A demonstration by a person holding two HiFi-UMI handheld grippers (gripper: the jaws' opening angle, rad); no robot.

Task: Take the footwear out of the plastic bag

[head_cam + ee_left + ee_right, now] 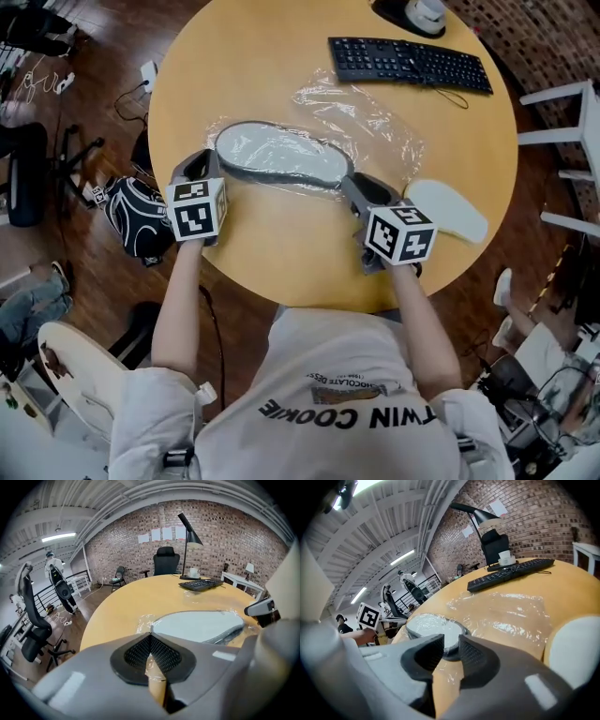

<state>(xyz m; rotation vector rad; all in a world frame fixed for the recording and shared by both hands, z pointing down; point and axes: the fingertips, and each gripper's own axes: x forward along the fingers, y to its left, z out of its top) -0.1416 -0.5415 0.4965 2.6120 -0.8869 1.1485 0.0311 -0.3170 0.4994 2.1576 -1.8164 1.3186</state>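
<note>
left gripper (150,639): fingers pinch plastic bag (375,122) film | right gripper (451,644): fingers narrowly apart, empty; slipper (277,155) just ahead | likely light, bendy; film slippery; grip sole rim

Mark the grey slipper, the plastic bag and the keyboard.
grey slipper (277,152), head view, middle of its pale sole.
plastic bag (377,120), head view, crinkled empty part beyond the slipper.
keyboard (409,64), head view, centre of its keys.

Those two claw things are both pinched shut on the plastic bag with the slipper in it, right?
Not both. The left gripper is pinched shut on the plastic bag, but the right gripper view shows the right gripper with its jaws apart, by the slipper.
</note>
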